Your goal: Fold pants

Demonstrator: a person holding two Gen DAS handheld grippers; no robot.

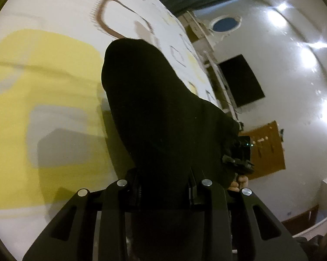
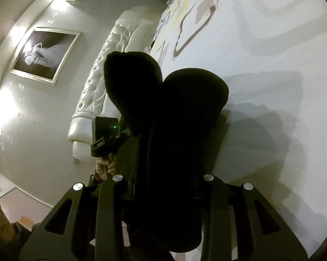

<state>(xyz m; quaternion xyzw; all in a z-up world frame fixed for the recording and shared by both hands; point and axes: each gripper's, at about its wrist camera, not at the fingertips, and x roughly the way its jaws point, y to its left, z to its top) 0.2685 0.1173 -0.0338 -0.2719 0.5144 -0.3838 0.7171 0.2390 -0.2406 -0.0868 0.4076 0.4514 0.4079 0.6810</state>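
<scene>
Black pants (image 1: pixel 163 113) clamped between both tongs.

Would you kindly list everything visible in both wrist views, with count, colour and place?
pants: one, black, bunched between both sets of jaws, lifted over the bed
bedspread: one, white with yellow and brown shapes, under the pants
headboard: one, white, tufted, at the bed's end
framed picture: one, dark with silver frame, on the wall
wall screen: one, black, on the wall
left gripper: black, shut on pants
right gripper: black, shut on pants
hand: one, gripping the left gripper's handle
</scene>
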